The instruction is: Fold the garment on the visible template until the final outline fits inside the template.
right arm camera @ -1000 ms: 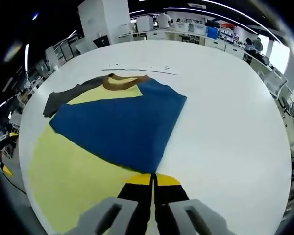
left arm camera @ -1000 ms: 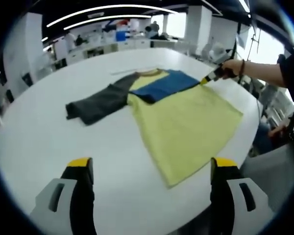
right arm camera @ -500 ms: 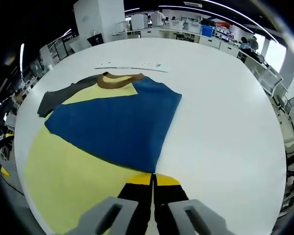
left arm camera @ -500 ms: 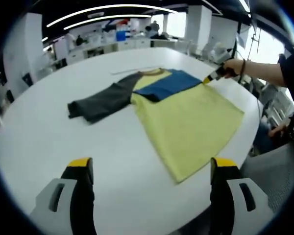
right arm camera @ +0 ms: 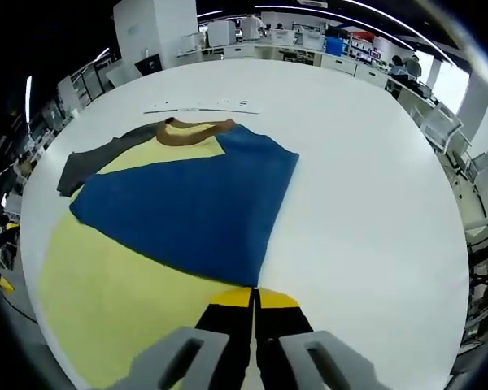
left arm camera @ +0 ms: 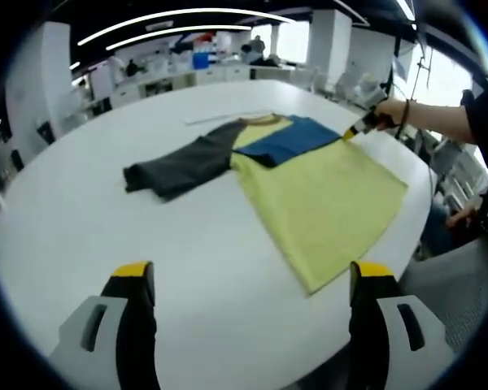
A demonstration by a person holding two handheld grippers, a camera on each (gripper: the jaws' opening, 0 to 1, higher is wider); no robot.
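Garment (right arm camera: 146,236) edge pinched in right gripper (right arm camera: 253,302), on table (right arm camera: 366,211).

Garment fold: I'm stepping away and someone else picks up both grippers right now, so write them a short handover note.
Right gripper: shut on the tip of the blue sleeve, which is folded across the yellow body of the garment.
Left gripper: open, holding nothing, above bare white table.
The garment lies flat; the grey sleeve is spread out to the side, collar at the far end.
Done: blue sleeve folded in.
Left: grey sleeve, then the body. I cannot make out a template outline.
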